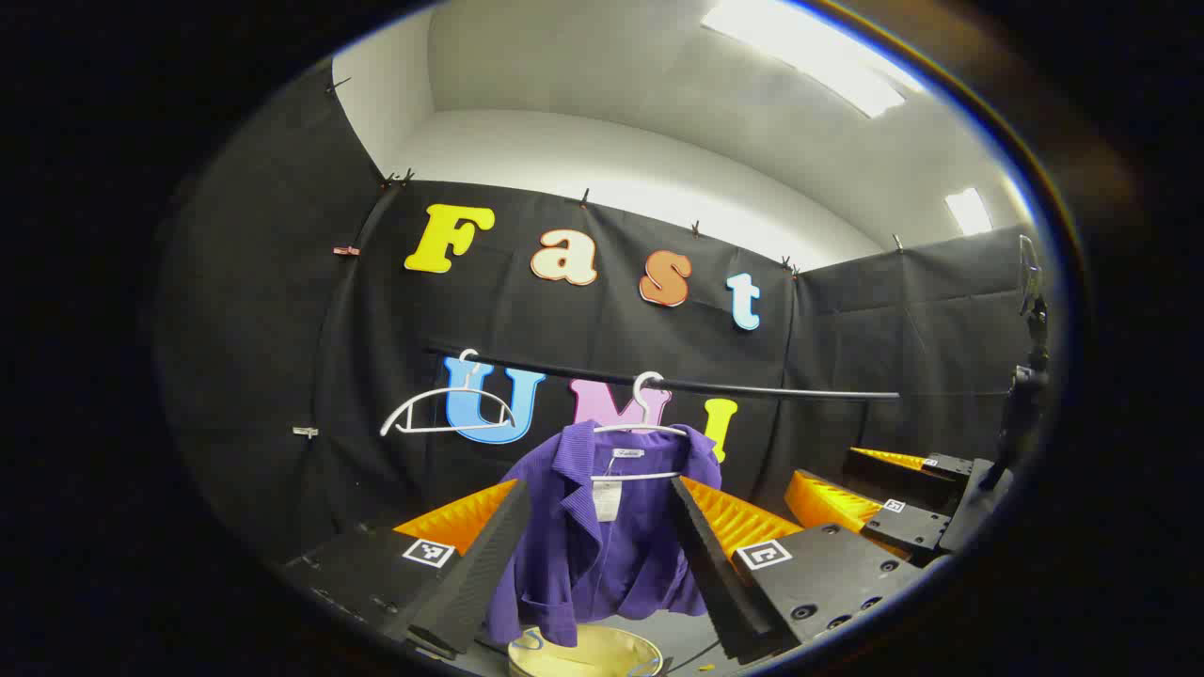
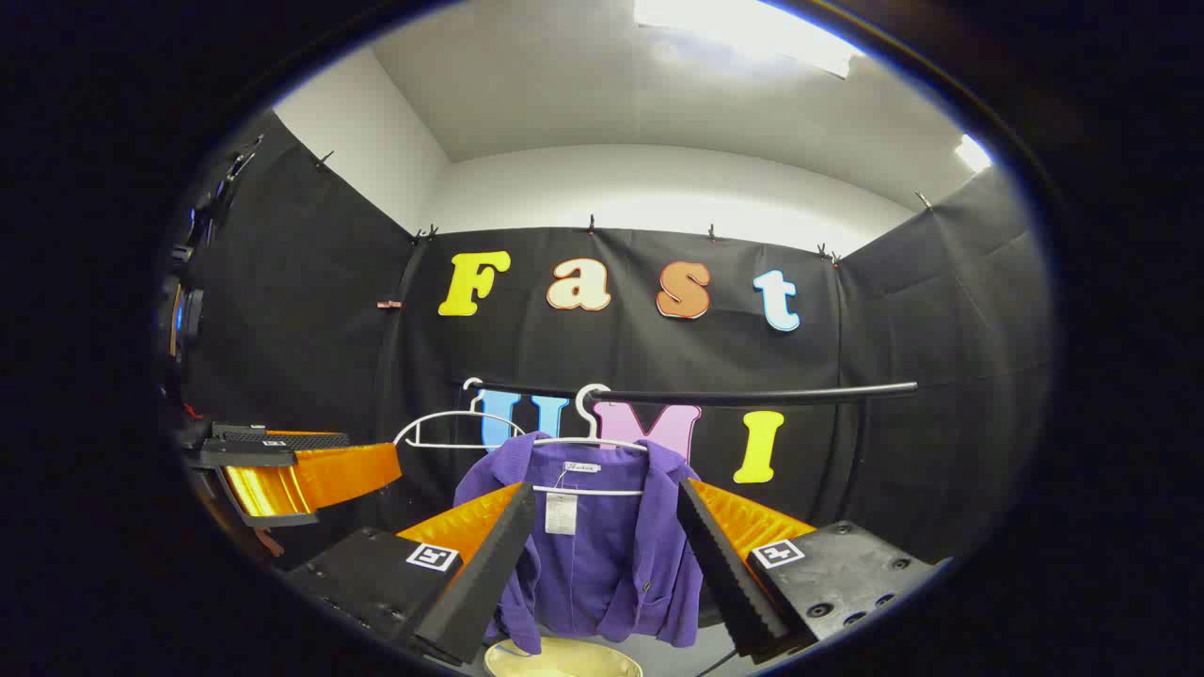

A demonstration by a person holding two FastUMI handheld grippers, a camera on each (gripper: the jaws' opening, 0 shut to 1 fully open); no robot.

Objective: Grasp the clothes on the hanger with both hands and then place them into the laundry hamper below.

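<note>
A purple jacket [image 1: 602, 545] [image 2: 607, 555] hangs on a white hanger [image 1: 644, 428] [image 2: 588, 440] from a black rail [image 1: 752, 387] [image 2: 771, 395]. Below it stands a cream laundry hamper [image 1: 583, 653] [image 2: 564, 661], of which I see just the rim. My left gripper [image 1: 600, 487] is open, its fingers framing the jacket from a short distance without touching it. My right gripper [image 2: 607, 489] is open too, facing the jacket the same way. In the left gripper view the right gripper [image 1: 851, 480] shows off to the right. In the right gripper view the left gripper [image 2: 329, 456] shows at the left.
An empty white hanger [image 1: 442, 414] [image 2: 451, 428] hangs on the rail left of the jacket. A dark stand with a device [image 1: 1021, 404] rises at the right edge of the left gripper view. Black cloth walls close the booth behind and at the sides.
</note>
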